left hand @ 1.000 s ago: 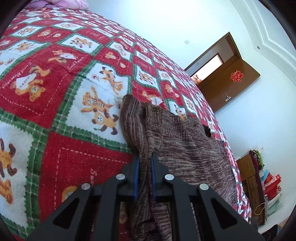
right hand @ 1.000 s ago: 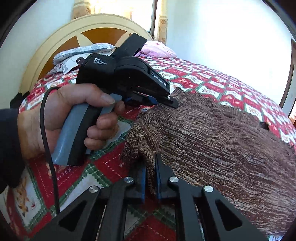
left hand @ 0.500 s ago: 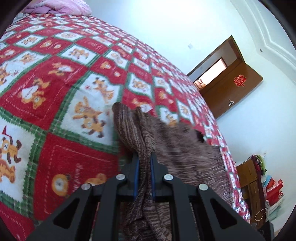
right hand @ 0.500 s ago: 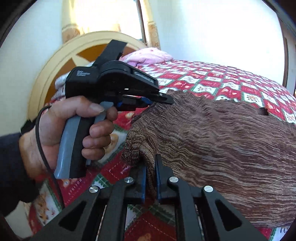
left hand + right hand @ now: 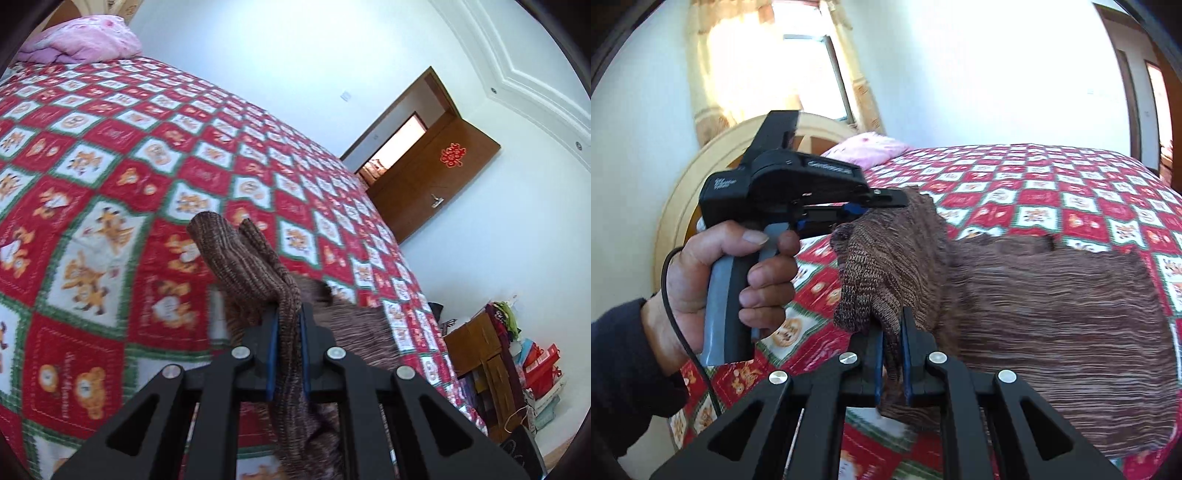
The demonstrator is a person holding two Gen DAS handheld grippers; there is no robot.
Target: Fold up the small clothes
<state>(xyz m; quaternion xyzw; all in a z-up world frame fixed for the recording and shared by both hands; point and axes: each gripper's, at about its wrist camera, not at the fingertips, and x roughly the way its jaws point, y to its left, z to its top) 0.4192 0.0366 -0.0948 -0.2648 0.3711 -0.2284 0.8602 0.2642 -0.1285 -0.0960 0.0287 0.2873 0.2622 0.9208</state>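
A brown knitted sweater (image 5: 1052, 306) lies on a bed with one edge lifted off the bedspread. My right gripper (image 5: 892, 325) is shut on a corner of that edge, the knit pinched between its blue pads. My left gripper (image 5: 288, 317) is shut on another bunch of the same edge, and a fold of the sweater (image 5: 240, 258) stands up beyond its tips. In the right wrist view the left gripper (image 5: 882, 201), held by a hand (image 5: 738, 280), clamps the sweater's far corner. The rest of the garment still rests on the bed.
The bedspread (image 5: 110, 192) is red, white and green with bear prints. A pink pillow (image 5: 81, 42) lies by the wooden headboard (image 5: 701, 173). A brown door (image 5: 439, 177) stands open beyond the bed, with a cabinet and piled things (image 5: 509, 350) at the right wall.
Both grippers have risen with the sweater's edge, lifting it off the bedspread. The fabric now bunches and hangs between them, and more of the room shows above the bed.
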